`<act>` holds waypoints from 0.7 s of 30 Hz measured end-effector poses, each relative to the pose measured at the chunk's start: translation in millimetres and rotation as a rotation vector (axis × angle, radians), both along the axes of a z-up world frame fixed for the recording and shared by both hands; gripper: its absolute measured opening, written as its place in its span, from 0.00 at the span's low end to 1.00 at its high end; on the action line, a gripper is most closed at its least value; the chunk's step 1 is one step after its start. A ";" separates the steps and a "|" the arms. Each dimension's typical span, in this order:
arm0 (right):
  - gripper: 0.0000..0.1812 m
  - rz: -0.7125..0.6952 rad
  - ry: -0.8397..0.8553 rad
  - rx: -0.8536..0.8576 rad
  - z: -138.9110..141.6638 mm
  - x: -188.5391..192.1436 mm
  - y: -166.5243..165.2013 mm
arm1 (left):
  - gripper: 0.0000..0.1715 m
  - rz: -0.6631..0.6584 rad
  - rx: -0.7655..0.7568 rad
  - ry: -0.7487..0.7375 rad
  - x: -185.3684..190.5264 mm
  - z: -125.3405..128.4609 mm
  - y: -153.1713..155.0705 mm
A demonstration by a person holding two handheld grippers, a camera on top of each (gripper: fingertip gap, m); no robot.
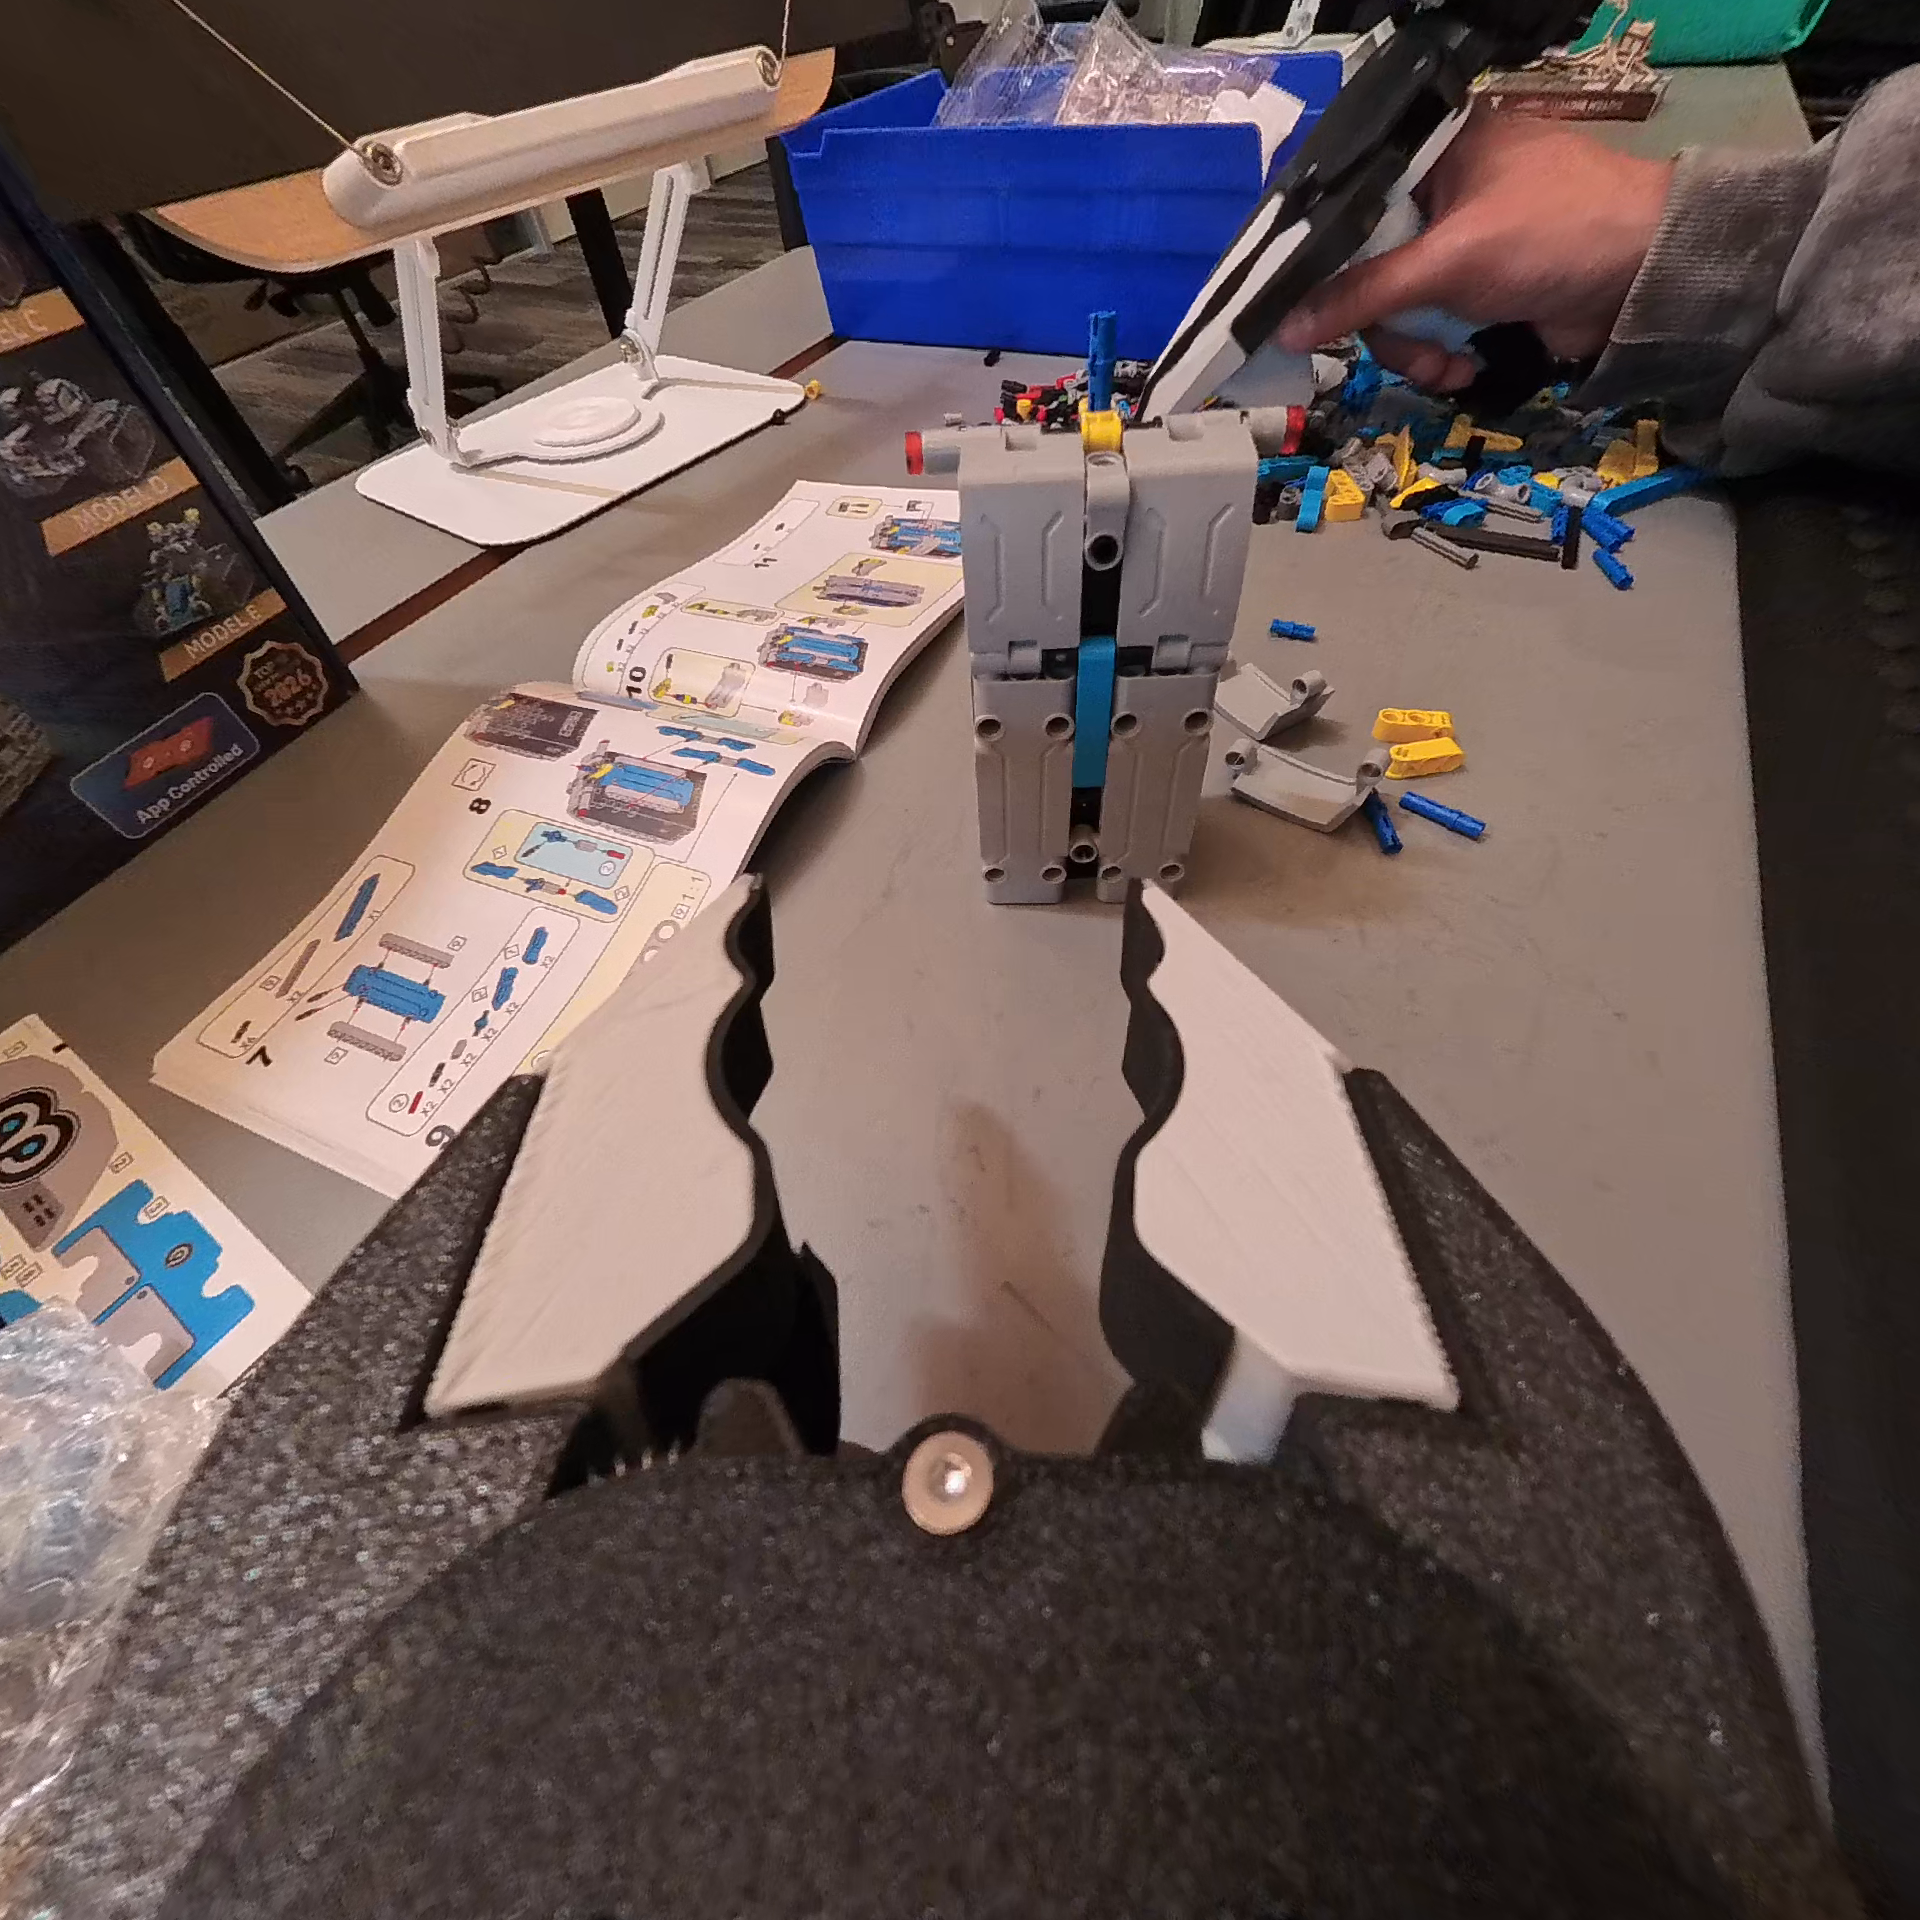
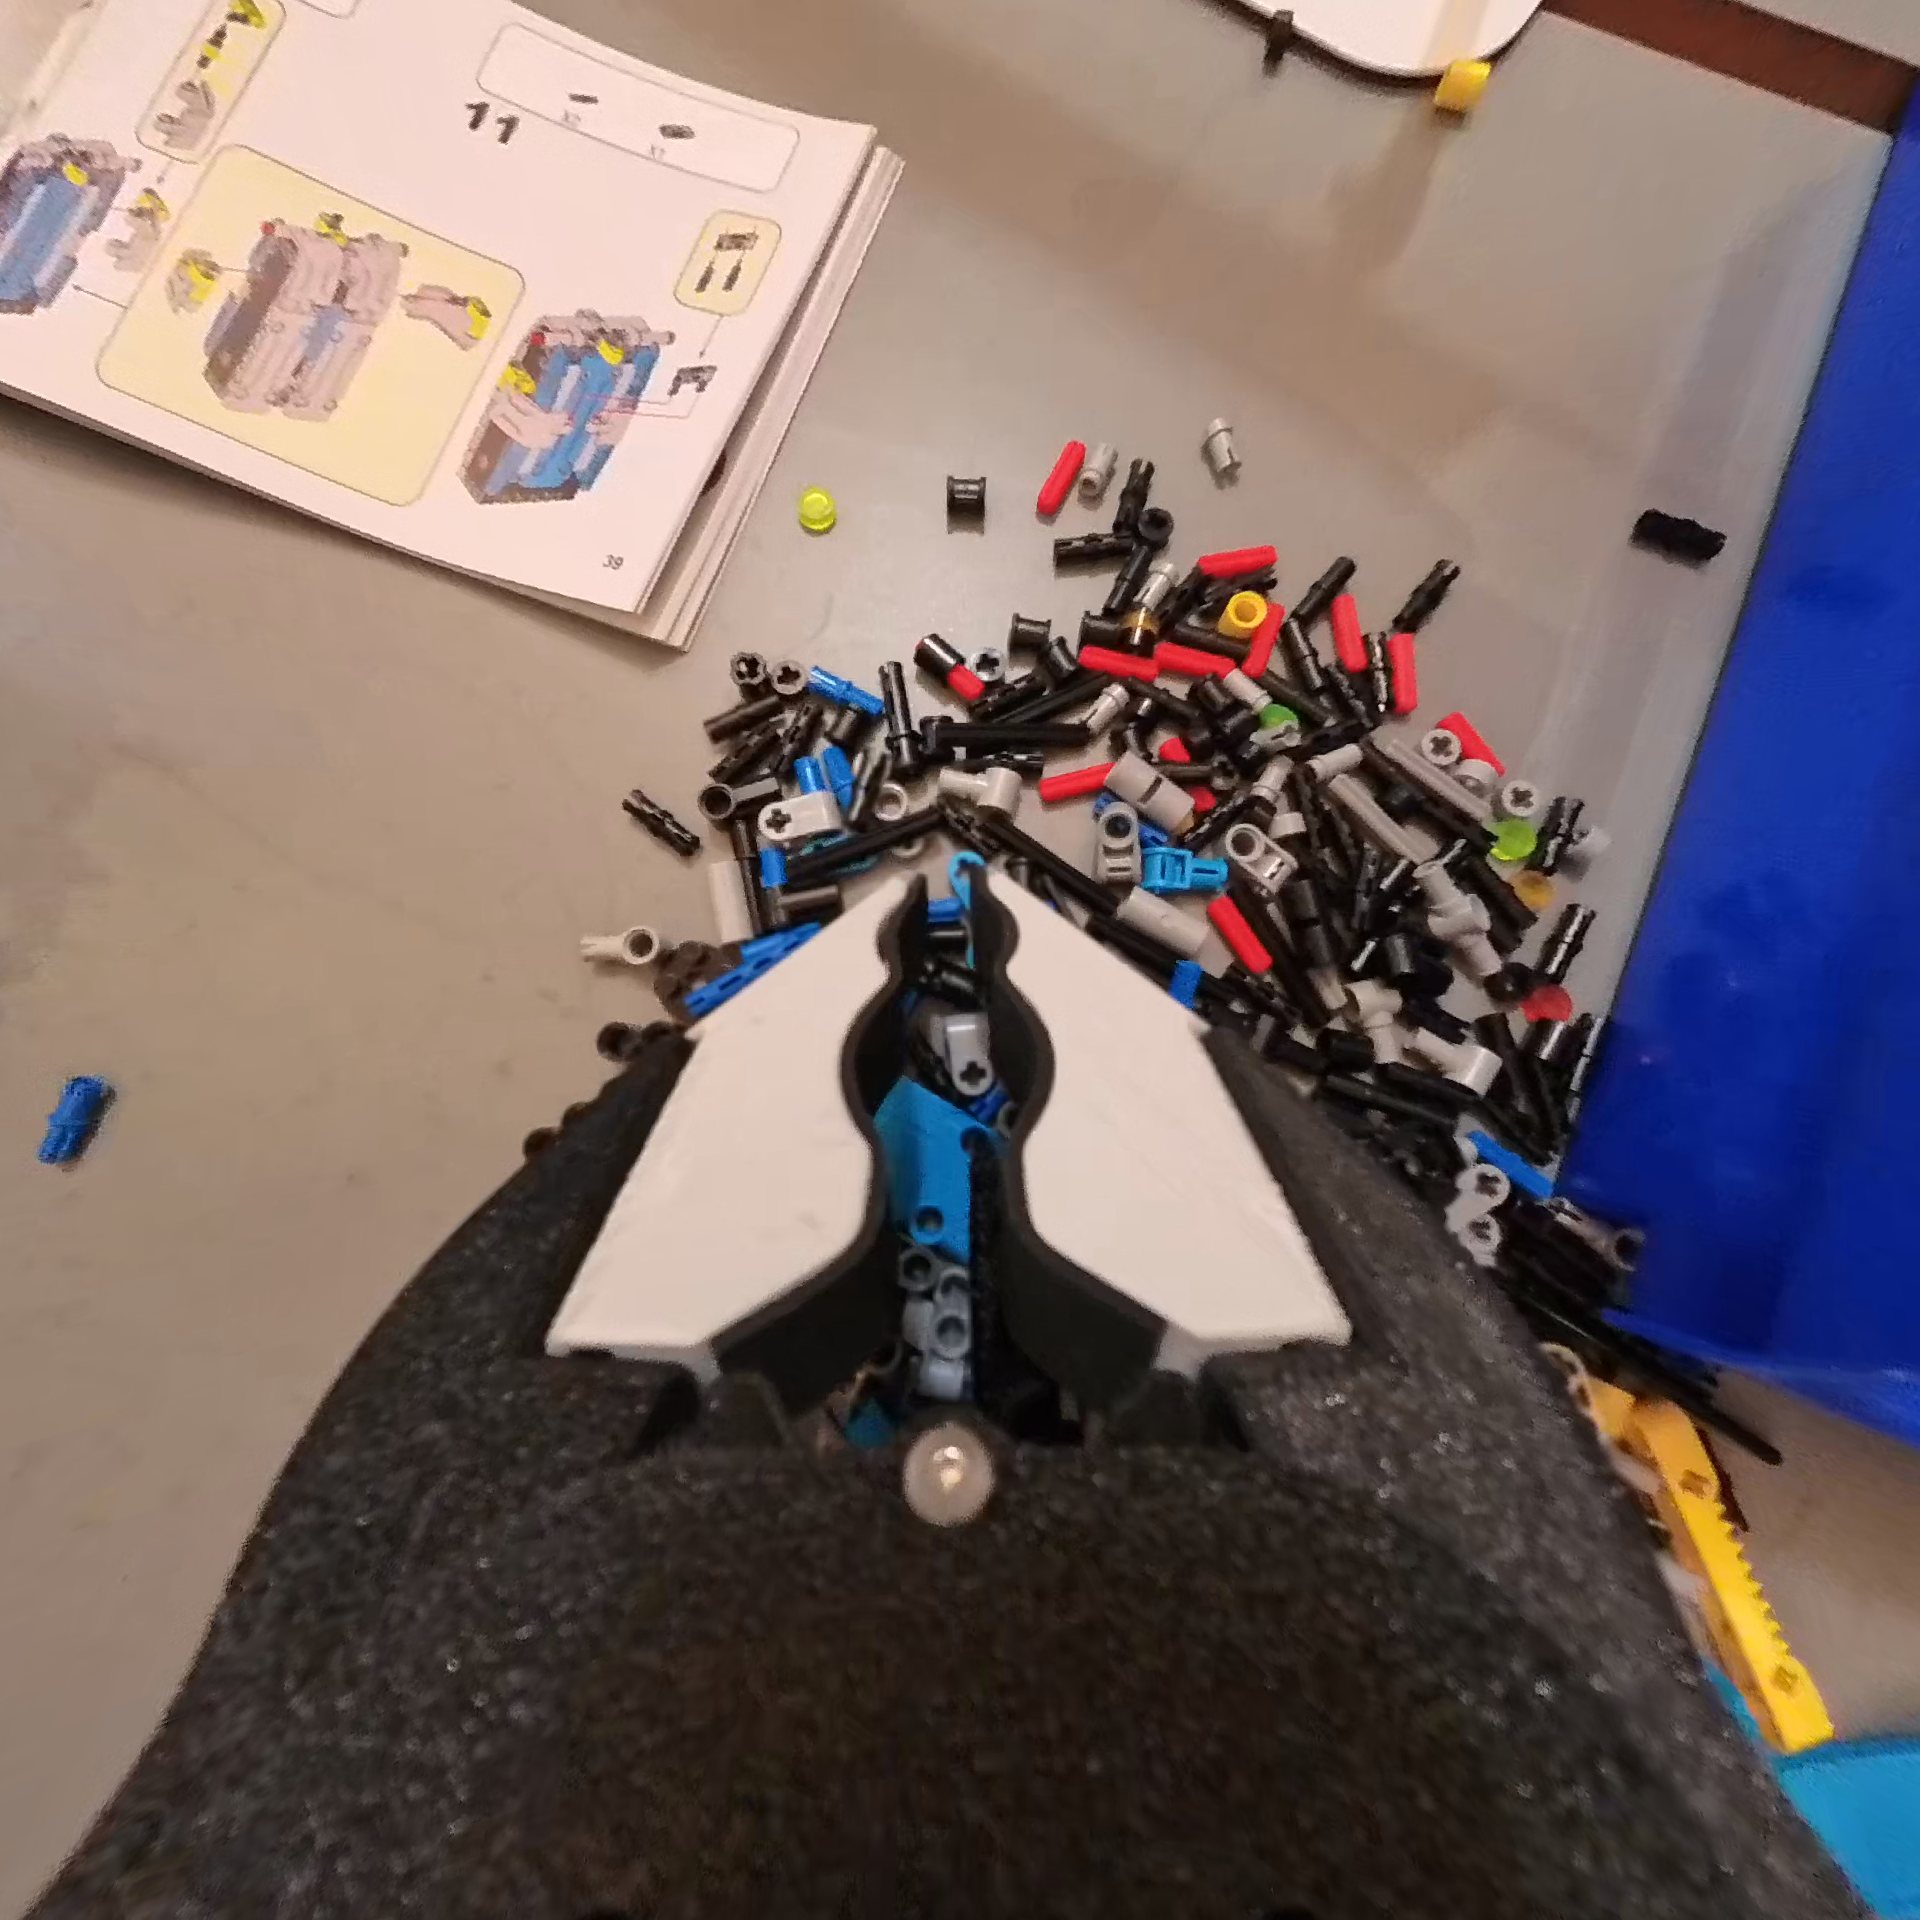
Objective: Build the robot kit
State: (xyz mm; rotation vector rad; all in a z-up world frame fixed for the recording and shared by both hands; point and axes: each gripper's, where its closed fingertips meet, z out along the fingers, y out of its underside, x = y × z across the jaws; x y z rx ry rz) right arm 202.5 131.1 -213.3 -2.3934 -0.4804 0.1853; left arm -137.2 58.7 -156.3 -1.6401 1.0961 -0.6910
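The right gripper [image 2: 954, 894] is covering the near part of the heap of small black, red and grey plastic pins [image 2: 1247, 769], and whether its nearly closed tips are pinching the thin blue piece [image 2: 964, 868] between them is staying unclear. The open white instruction booklet [image 2: 436, 312] is running off the left edge. The blue plastic bin [image 2: 1787, 935] is running off the right.

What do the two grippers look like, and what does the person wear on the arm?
Both the left gripper and the right gripper have light grey wedge-shaped fingers with wavy black inner linings, a speckled dark grey body and a silver screw at the base. The sleeve is mottled grey.
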 end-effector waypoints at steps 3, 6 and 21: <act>0.04 -0.004 0.030 0.006 2.9 0.6 0.1 | 0.39 0.000 -0.002 0.000 0.0 -0.1 0.1; 0.05 -0.010 0.030 0.019 7.7 4.9 -1.0 | 0.39 0.000 -0.001 0.000 0.0 0.0 0.1; 0.09 0.043 -0.014 0.000 -5.0 -5.1 -3.7 | 0.39 -0.001 -0.001 0.001 0.1 -0.1 -0.1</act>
